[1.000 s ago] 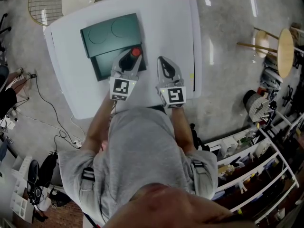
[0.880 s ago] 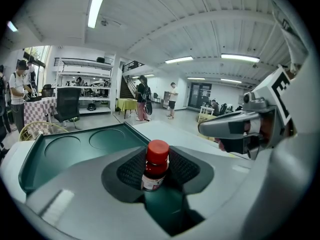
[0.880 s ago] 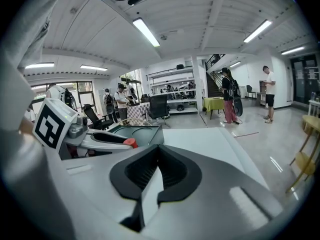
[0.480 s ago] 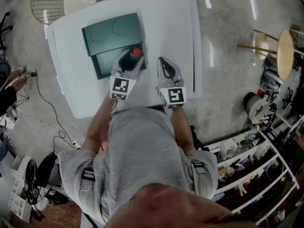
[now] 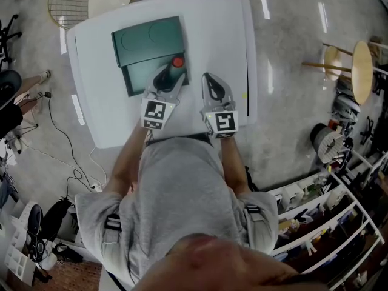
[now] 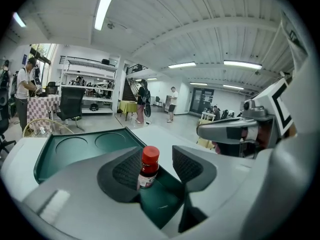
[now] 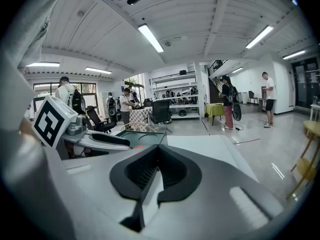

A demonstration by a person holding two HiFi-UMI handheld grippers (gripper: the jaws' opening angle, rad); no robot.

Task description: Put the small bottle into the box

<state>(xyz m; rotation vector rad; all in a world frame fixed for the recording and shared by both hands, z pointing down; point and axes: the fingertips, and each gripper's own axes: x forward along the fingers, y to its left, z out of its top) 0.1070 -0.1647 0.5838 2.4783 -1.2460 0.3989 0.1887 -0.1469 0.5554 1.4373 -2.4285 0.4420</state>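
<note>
The small dark bottle with a red cap (image 5: 177, 62) (image 6: 149, 166) stands upright in the open dark green box (image 5: 136, 80) (image 6: 162, 201), near its right wall. The lid (image 5: 148, 41) lies flat behind it. My left gripper (image 5: 170, 73) (image 6: 159, 160) is open, its jaws on either side of the bottle. They have just spread wide and eased in a little. The bottle is close to the left pad, with a gap on its right. My right gripper (image 5: 210, 81) (image 7: 156, 160) hovers over the white table (image 5: 221, 29) beside the box, shut and empty.
A wire chair (image 5: 66, 2) stands beyond the table's far left corner. A wooden stool (image 5: 364, 65) is at the right, with shelving (image 5: 321, 205) at the lower right. Cables (image 5: 60, 144) trail on the floor at the left.
The left jaws stand wider round the bottle than a second ago. Both grippers have shifted slightly. The bottle stays upright in the box.
</note>
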